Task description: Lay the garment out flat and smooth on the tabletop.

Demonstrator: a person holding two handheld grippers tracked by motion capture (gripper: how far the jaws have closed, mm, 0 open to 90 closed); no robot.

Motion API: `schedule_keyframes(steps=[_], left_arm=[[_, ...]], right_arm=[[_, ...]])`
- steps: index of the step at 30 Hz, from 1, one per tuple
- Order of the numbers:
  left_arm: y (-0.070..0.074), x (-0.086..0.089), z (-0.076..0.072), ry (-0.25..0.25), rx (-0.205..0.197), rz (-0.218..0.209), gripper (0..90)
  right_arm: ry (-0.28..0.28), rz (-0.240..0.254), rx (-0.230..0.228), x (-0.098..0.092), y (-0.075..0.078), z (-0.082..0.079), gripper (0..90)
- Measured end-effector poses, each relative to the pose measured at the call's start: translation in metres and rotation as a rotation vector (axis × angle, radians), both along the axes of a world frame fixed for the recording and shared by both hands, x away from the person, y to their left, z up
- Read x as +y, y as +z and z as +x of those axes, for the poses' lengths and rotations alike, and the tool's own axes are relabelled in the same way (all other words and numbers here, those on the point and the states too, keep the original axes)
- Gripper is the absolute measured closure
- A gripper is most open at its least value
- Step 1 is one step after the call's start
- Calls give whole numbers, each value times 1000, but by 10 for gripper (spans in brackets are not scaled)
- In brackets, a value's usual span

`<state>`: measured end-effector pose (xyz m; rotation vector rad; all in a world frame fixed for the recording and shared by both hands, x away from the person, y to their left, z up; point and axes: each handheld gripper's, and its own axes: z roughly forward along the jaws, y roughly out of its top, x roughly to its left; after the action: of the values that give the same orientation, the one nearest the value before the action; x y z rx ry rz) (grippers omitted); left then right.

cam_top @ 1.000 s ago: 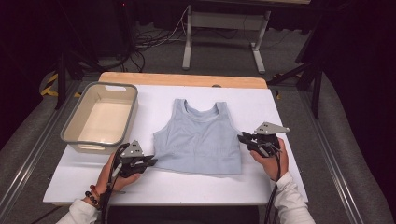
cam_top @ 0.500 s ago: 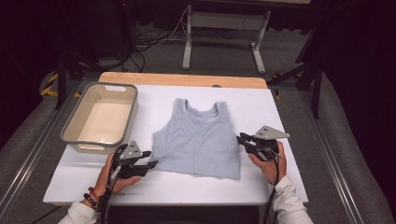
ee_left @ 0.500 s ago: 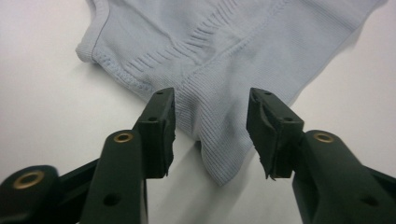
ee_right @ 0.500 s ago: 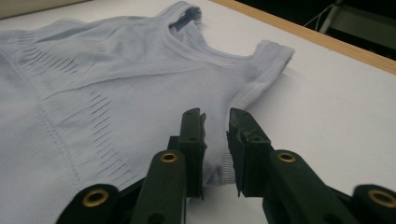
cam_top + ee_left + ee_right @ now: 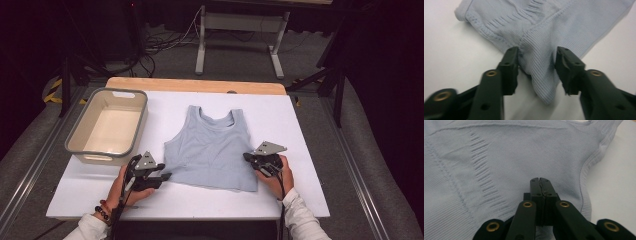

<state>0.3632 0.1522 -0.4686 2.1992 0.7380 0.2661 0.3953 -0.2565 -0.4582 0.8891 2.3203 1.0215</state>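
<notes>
On white table top (image 5: 300,150): pale blue ribbed tank top (image 5: 212,147), laid flat, neck toward far edge, hem toward person. Left of it, well apart: beige tub (image 5: 107,127) with grey rim, near left table edge. At lower left corner of tank top: left gripper (image 5: 162,176), held in left hand (image 5: 125,187), jaws part-way apart and just closing further, hem corner of tank top (image 5: 539,65) lying between them; one pad at fabric edge, other pad clear of it with table visible in the gap, so no firm grip yet. At lower right corner of tank top: right gripper (image 5: 248,158), held in right hand (image 5: 275,177), jaws pressed fully together, just closed. Seen along those jaws: right gripper (image 5: 540,180) tips lying over ribbed cloth (image 5: 499,157) near side seam and armhole edge; whether fabric is pinched between them cannot be told.
</notes>
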Motion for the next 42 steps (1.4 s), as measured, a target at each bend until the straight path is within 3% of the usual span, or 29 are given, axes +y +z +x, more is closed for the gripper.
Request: schedule_keyframes(steps=[2,5,8,12,20,22,25,28,29,30,36,40,42], left_arm=[[1,0,0,-27,12,3,708],[3,-2,-1,-48,10,17,806],[4,-3,-3,-48,-4,32,818],[5,0,-5,-47,-5,34,818],[8,5,-10,-48,-17,49,818],[7,6,-9,-52,-21,55,817],[7,5,-10,-41,-58,39,789],[9,7,-11,-20,-89,27,677],[13,9,-12,-26,-112,-10,671],[14,9,-13,-19,-125,-18,659],[14,3,-16,-39,-165,-14,582],[15,2,-16,-38,-189,-32,521],[15,3,-17,-34,-204,-31,510]], right_arm=[[-8,-18,1,2,0,0,900],[-17,-53,-18,7,0,-1,900],[-21,-86,-47,11,0,-5,900],[-18,-43,-37,7,0,-4,900],[1,-63,-81,14,0,-7,887],[4,-43,-86,14,2,-9,878],[-5,-10,-116,13,7,-12,886],[-3,30,-151,10,14,-16,879],[2,41,-155,10,17,-17,872],[5,49,-160,10,19,-19,867],[14,86,-174,9,27,-27,825],[24,104,-192,8,34,-33,773],[53,111,-195,8,36,-38,761]])
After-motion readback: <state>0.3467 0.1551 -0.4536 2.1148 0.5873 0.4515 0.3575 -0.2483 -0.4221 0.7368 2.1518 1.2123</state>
